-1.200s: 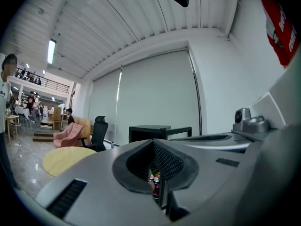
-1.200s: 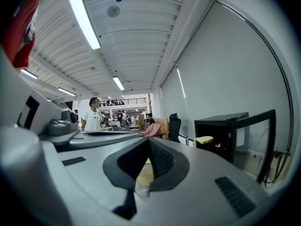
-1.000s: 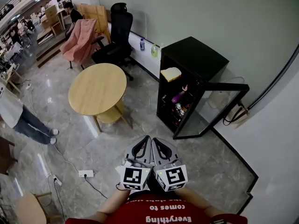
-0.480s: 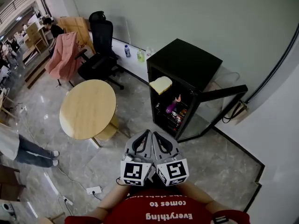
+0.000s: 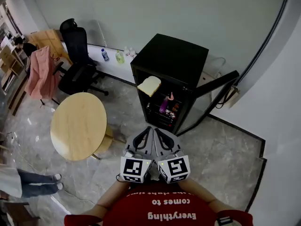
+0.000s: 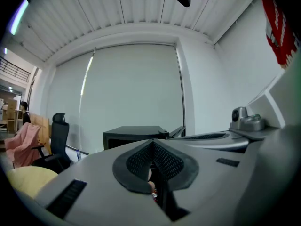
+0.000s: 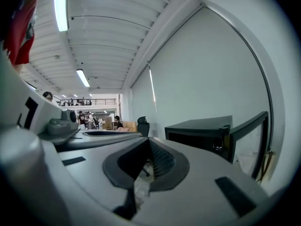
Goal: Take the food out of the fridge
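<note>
The person is holding the left gripper (image 5: 147, 132) and the right gripper (image 5: 157, 133) close to the red shirt. They are sitting side by side and almost touching. Both are pointing about level, toward the fridge (image 5: 169, 60). The jaws of each one are pressing shut, and nothing is sitting between them.

A little farther out, the round table (image 5: 78, 125) is standing off to the left, apart from the fridge.

The black fridge is standing by the wall with its door (image 5: 214, 91) hanging open to the right. The food is waiting inside, well apart from the grippers. A pale thing that looks like bread (image 5: 149, 85) is lying on the top shelf, right at the front edge. A purple thing (image 5: 164, 105) and some small things I cannot make out are sitting on the shelves below.

I think the reaching is only starting. Some things could go wrong from here. Shut jaws are not able to grab, so they could bump the bread and push it off the shelf. The grippers are so close that they could knock each other. The open door is sticking out, and the right gripper could hit it going in.
</note>
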